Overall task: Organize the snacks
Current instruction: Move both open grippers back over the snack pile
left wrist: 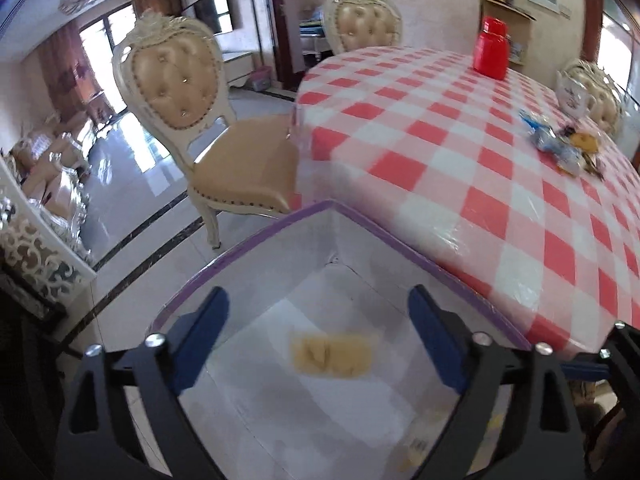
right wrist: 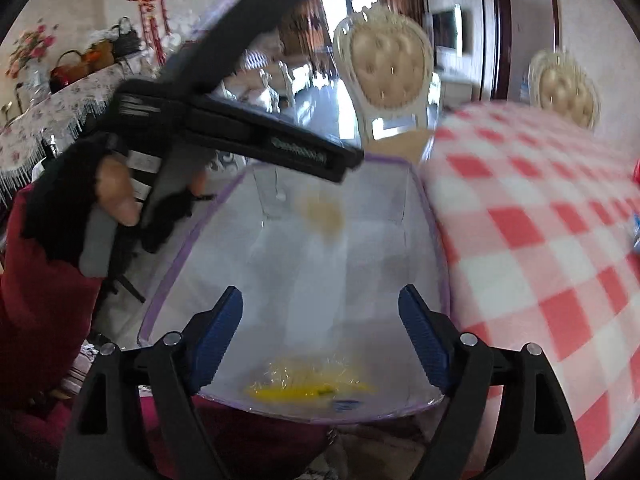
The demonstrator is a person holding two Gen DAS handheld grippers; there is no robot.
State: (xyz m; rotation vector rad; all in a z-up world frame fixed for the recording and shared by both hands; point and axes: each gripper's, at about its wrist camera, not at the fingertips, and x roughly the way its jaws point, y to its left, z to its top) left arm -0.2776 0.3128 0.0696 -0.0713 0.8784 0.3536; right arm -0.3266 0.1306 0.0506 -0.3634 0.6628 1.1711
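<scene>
A clear plastic bin with a purple rim stands beside the table, below its edge. A pale yellow snack packet lies on the bin's floor. My left gripper hangs open right over it, with nothing between the blue pads. In the right wrist view the same bin holds that beige packet at the far end. A bright yellow wrapped snack lies at the near end. My right gripper is open above the yellow snack and holds nothing. More wrapped snacks lie in a small pile on the table.
The table has a red-and-white checked cloth. A red jar and a white teapot stand at its far side. Two padded chairs stand by the table. A gloved hand holds the other tool over the bin's left side.
</scene>
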